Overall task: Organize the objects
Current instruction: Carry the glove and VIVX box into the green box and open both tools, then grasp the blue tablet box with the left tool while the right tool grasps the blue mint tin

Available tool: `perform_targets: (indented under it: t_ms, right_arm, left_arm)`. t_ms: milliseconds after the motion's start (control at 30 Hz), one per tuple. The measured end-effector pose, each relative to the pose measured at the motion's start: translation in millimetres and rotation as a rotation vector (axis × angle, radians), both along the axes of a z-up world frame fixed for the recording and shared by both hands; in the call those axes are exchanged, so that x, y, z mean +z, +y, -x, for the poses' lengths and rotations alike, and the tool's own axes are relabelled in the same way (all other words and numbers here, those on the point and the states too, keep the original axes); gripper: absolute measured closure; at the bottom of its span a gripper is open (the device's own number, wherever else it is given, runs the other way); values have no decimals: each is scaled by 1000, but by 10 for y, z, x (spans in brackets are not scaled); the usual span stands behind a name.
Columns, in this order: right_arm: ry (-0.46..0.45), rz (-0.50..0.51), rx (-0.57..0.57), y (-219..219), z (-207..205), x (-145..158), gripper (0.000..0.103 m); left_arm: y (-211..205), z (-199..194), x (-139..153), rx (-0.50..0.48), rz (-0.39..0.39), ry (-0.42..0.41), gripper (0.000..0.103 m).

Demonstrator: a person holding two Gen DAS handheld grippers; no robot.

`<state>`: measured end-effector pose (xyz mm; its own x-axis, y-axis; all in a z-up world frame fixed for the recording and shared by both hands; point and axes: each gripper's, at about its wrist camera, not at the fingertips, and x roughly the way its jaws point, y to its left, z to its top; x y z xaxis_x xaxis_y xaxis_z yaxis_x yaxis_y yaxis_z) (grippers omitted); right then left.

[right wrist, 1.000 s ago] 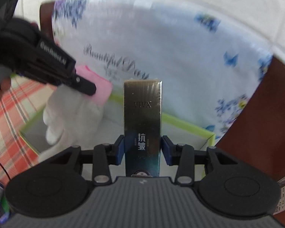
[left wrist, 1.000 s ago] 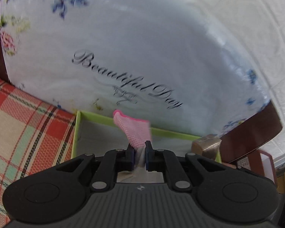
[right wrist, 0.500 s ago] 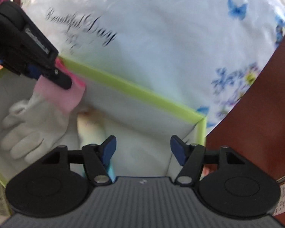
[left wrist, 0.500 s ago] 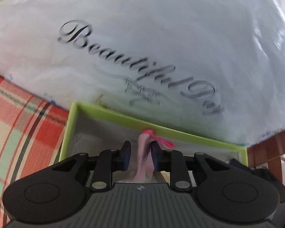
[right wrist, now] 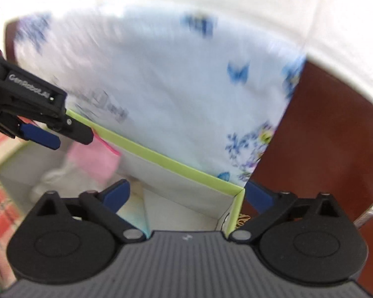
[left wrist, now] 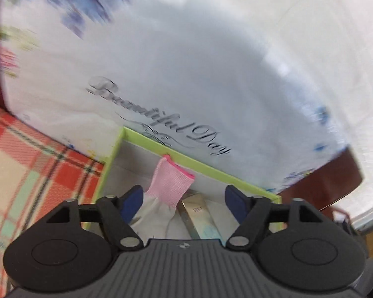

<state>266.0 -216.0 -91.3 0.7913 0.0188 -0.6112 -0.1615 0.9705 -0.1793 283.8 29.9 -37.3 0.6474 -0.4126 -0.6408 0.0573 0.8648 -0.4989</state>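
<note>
Glove (left wrist: pixel 170 193), white with a pink cuff, and gold carton (left wrist: pixel 199 213) are seen released inside the green-rimmed box (left wrist: pixel 206 167) at lower centre, both grippers' fingers (left wrist: pixel 130 202) having just been spread wide and empty, left gripper (left wrist: pixel 184 202) nearer the cuff.

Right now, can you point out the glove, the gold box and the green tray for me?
glove (left wrist: pixel 170 182), left wrist view, on its pink knitted cuff.
gold box (left wrist: pixel 199 213), left wrist view, on its shiny top face.
green tray (right wrist: pixel 161 157), right wrist view, on its far rim.
</note>
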Motion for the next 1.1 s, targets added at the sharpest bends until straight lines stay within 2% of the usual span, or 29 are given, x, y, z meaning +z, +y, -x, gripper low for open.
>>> perform_targets:
  t_ms: [167, 267, 300, 400, 533, 733, 933, 1100]
  right_arm:
    - [-38, -59, 33, -59, 534, 331, 0]
    - [-54, -52, 59, 19, 908, 464, 0]
    - [-59, -47, 67, 60, 1076, 566, 0]
    - [-51, -53, 92, 141, 1495, 623, 0]
    - [-5, -53, 134, 271, 1884, 484, 0]
    - [94, -74, 215, 493, 2326, 210, 0]
    - [155, -103, 279, 671, 2468, 10, 0]
    - [192, -82, 331, 776, 2456, -166, 4]
  left_arm:
    - [126, 693, 421, 70, -39, -166, 15]
    - [190, 1113, 517, 68, -88, -241, 8]
    - [203, 1238, 516, 66, -99, -252, 6]
    - [311, 1584, 497, 92, -103, -240, 6]
    - [409, 1982, 390, 142, -119, -227, 6]
    - [436, 2314, 162, 99, -254, -125, 6]
    - [491, 2458, -264, 82, -275, 36, 6]
    - [464, 2414, -616, 41, -257, 153, 6]
